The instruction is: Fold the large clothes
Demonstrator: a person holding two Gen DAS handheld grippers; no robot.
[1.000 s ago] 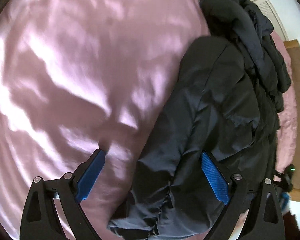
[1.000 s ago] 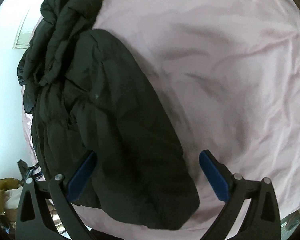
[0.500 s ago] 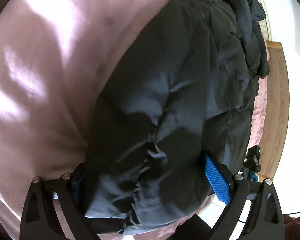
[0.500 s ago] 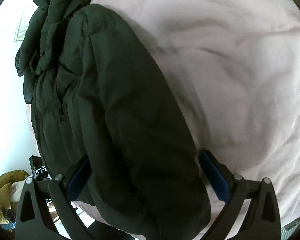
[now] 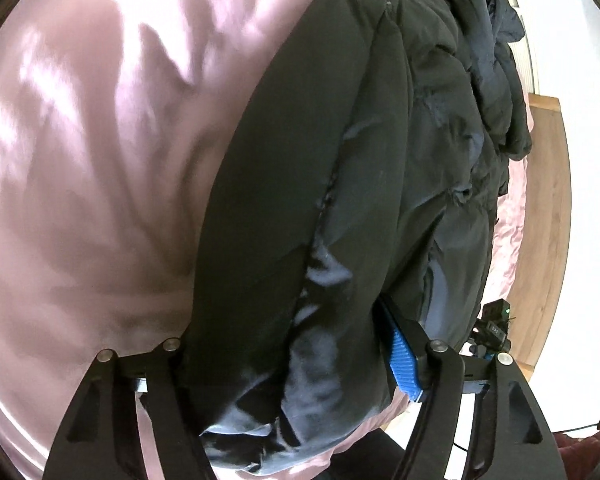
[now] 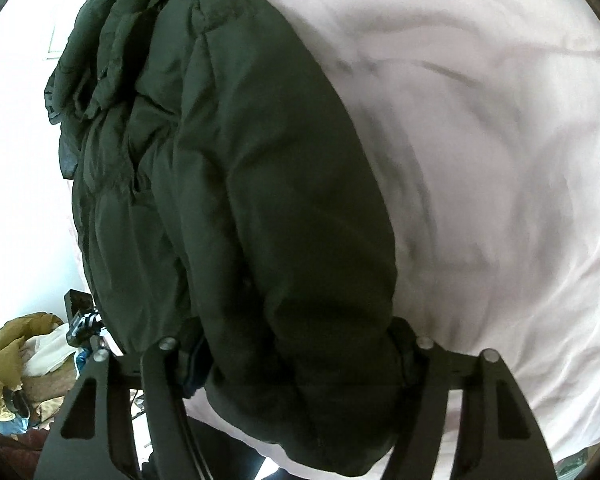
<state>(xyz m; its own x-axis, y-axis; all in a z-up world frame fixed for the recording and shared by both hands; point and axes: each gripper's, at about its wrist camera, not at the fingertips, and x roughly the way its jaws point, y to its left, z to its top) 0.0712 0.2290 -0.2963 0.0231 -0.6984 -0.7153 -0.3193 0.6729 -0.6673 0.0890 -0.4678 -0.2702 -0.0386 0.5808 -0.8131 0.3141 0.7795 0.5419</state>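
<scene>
The dark padded jacket (image 5: 340, 168) lies along one side of a bed dressed in a pink sheet (image 5: 100, 168), its bunched hood end far ahead of the fingers and its near end reaching back between them.

Left gripper (image 5: 288, 356): the fingers have just been closing and now pinch the jacket's near end, seemingly a sleeve or hem fold. The blue pad (image 5: 402, 360) on the right finger presses the fabric; the left pad is buried under it.

Right gripper (image 6: 296, 360): the fingers have likewise just been closing. A thick roll of the jacket (image 6: 260, 184) fills the gap from finger to finger and both pads are hidden in it, so this reads as a full clamp.

Handling, as judged: soft, puffy, compressible, with a smooth shell that may slide in the pads. Moderate bulk rather than real weight; it will sag and trap air when lifted. Best taken at seams, cuffs or hem, gathering several layers, with the two holds apart so the panel stays flat.

Beyond the bed edge, outside the right gripper's left finger, sit a small camera mount (image 6: 82, 320) and heaped cloth (image 6: 24, 364).
</scene>
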